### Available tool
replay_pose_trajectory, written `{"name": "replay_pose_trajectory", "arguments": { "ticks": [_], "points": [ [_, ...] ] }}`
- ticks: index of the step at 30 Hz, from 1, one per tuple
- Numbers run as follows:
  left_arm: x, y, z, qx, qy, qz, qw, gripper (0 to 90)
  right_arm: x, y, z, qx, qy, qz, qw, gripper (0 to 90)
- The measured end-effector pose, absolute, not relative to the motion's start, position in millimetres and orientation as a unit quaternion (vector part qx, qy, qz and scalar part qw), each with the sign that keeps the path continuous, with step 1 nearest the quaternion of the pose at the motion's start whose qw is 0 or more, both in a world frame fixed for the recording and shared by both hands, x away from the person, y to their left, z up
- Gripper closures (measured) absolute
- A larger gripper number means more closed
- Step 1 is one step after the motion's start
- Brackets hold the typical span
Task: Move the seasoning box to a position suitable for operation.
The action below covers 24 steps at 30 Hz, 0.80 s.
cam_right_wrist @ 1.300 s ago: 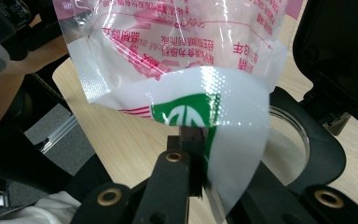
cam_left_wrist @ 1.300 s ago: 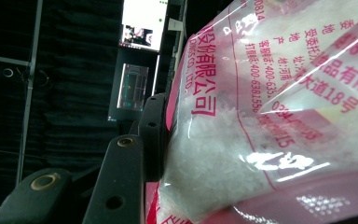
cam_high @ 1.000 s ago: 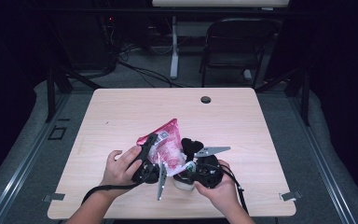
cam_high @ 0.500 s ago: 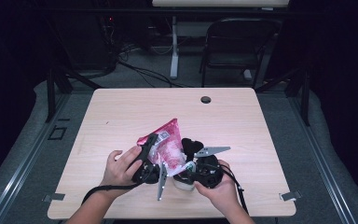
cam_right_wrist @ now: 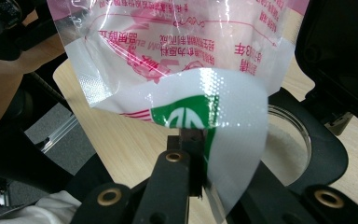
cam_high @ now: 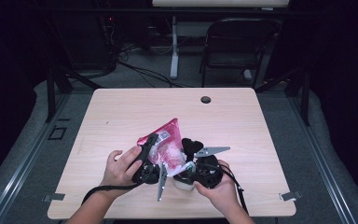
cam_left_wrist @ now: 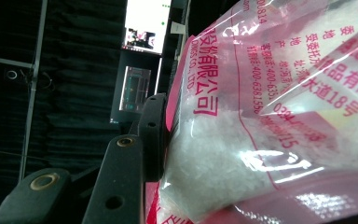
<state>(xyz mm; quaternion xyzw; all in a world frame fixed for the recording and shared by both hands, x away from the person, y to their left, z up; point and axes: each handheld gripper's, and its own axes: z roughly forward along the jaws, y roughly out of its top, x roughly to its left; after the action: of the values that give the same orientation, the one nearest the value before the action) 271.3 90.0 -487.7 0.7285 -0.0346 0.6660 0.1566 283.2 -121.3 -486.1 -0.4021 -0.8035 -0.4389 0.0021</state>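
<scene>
Left gripper (cam_high: 150, 156) clamps the pink granule bag (cam_high: 166, 145) at mid-body; right gripper (cam_right_wrist: 186, 140), shut, pinches the bag's lower corner. Bag is tilted, long axis sloping down toward the round dish (cam_right_wrist: 286, 144) directly beneath that corner.

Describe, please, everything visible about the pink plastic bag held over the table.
The pink-and-clear printed plastic bag holds white granules. It is held up, tilted, near the table's front edge. The left tool clamps its side; the right tool pinches its white-and-green lower flap above a small round clear dish of white grains.
</scene>
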Motion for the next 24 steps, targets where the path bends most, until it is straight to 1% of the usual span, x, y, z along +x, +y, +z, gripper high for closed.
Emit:
{"name": "replay_pose_trajectory", "arguments": {
  "ticks": [15,24],
  "points": [
    [273.3,91.6,-488.3,0.728,-0.034,0.666,0.159,65.0,283.0,-122.0,-485.4,-0.402,-0.802,-0.441,0.002,89.8],
    [275.8,93.8,-490.0,0.739,-0.021,0.654,0.163,65.2,282.8,-122.5,-484.8,-0.402,-0.801,-0.443,-0.001,89.8]
  ]
}}
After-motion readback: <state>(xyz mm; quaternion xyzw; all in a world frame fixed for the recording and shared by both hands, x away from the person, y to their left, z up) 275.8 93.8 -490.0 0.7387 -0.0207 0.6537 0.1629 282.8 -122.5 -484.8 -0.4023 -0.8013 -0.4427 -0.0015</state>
